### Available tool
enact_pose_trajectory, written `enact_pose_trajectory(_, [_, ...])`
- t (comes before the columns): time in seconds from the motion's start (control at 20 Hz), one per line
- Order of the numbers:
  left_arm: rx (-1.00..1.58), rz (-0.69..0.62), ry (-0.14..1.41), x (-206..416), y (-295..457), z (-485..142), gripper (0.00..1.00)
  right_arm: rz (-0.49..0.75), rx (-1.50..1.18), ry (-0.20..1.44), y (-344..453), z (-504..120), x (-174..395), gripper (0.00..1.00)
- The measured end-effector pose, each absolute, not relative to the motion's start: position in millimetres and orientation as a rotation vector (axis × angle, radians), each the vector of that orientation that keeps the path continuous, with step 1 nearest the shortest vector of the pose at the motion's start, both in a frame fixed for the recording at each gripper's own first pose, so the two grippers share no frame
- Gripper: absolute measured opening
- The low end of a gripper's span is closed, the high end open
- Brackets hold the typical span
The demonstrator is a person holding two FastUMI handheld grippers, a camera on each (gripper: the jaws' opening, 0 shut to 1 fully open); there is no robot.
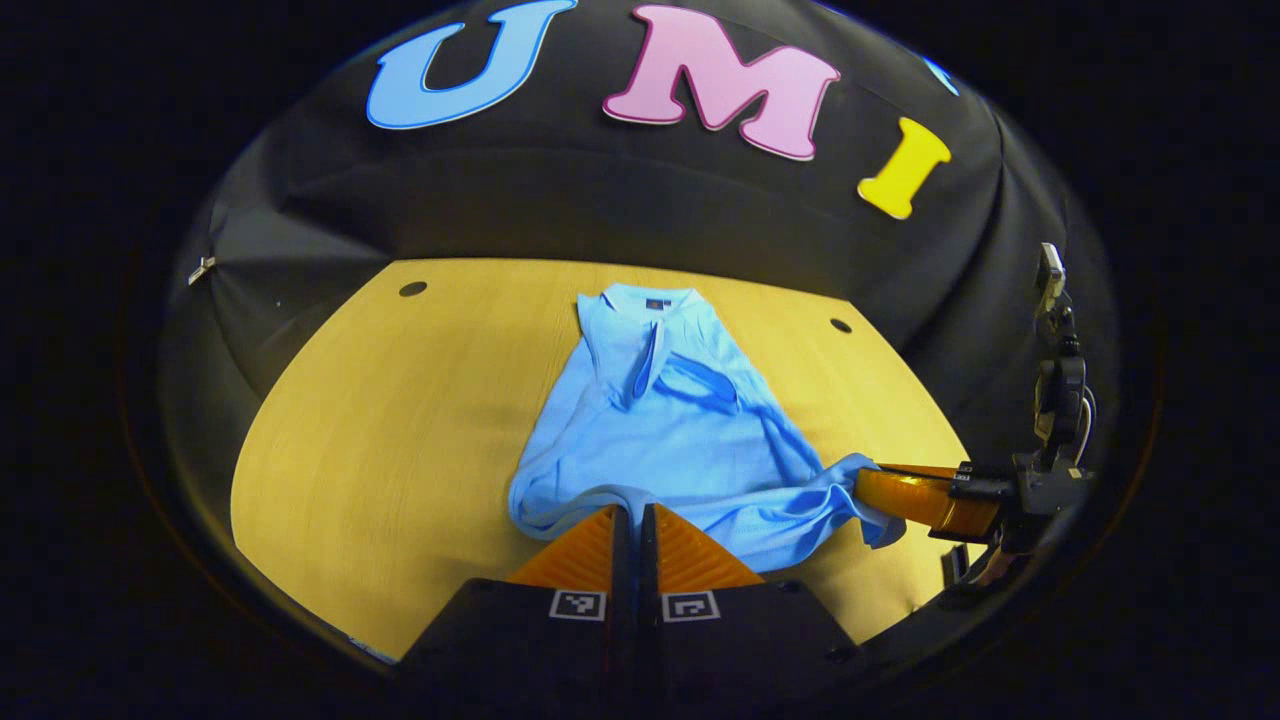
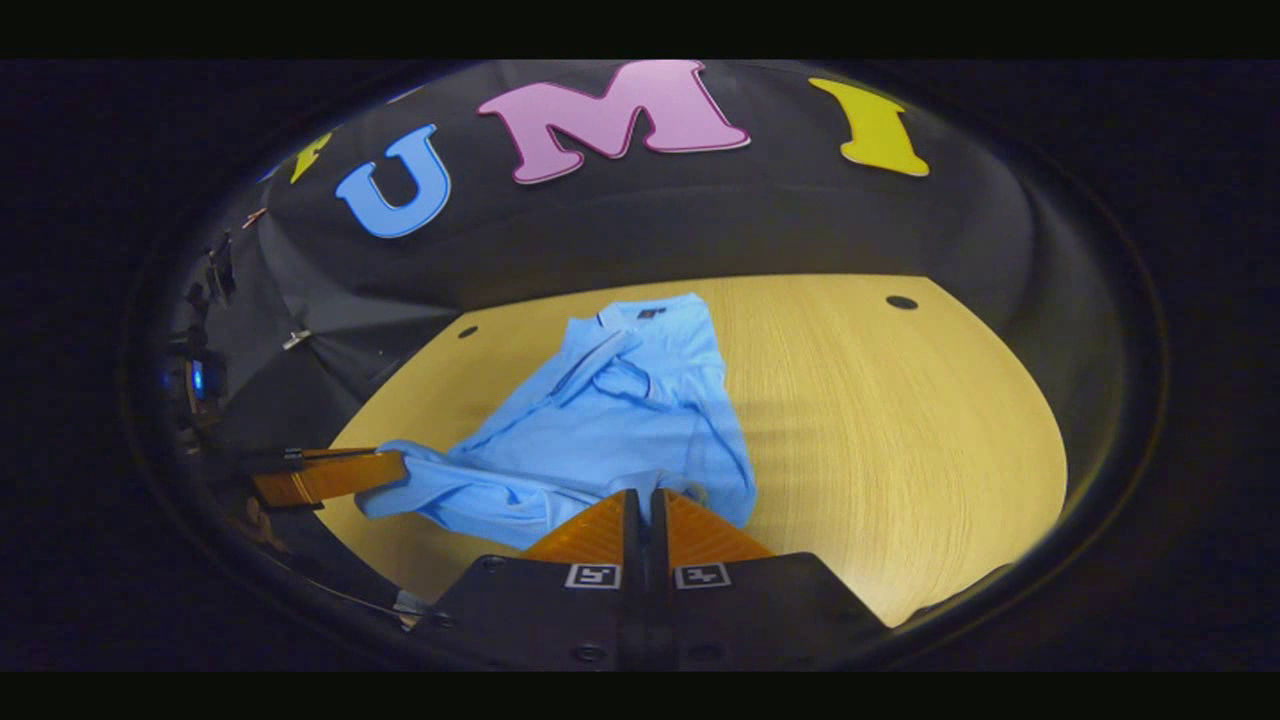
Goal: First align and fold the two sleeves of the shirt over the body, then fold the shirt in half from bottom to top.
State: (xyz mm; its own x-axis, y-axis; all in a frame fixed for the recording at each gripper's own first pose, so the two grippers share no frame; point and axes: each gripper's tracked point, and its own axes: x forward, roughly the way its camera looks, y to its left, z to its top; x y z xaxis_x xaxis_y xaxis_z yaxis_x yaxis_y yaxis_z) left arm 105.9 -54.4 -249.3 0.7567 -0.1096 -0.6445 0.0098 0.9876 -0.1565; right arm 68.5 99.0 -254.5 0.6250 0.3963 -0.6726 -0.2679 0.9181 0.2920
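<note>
A light blue polo shirt (image 1: 670, 420) lies on the wooden table (image 1: 400, 420), collar at the far end, sleeves folded over the body. My left gripper (image 1: 634, 512) is shut on the shirt's bottom hem at its left corner, which is lifted slightly. In the right gripper view the shirt (image 2: 620, 410) runs away from my right gripper (image 2: 643, 495), shut on the hem's other corner. The right gripper (image 1: 880, 490) also appears at the right of the left gripper view, cloth bunched on its tip. The left gripper (image 2: 385, 470) sits at the left in the right gripper view.
The table (image 2: 900, 430) has small dark holes (image 1: 412, 289) (image 1: 841, 325) near its far corners. A stand with equipment (image 1: 1055, 400) rises at the right edge. Bare wood spreads on both sides of the shirt.
</note>
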Motion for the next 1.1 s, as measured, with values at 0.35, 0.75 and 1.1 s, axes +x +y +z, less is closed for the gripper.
enact_pose_trajectory(0.35, [-0.155,-0.024,0.547,238,-45,-185,0.06,0.398,0.123,0.618,114,-212,220,0.05])
enact_pose_trajectory(0.75, [-0.183,-0.022,0.53,391,-28,-219,0.06,0.365,0.091,0.519,126,-243,369,0.05])
enact_pose_trajectory(1.1, [-0.166,-0.009,0.561,492,3,-309,0.06,0.286,0.04,0.648,144,-354,427,0.05])
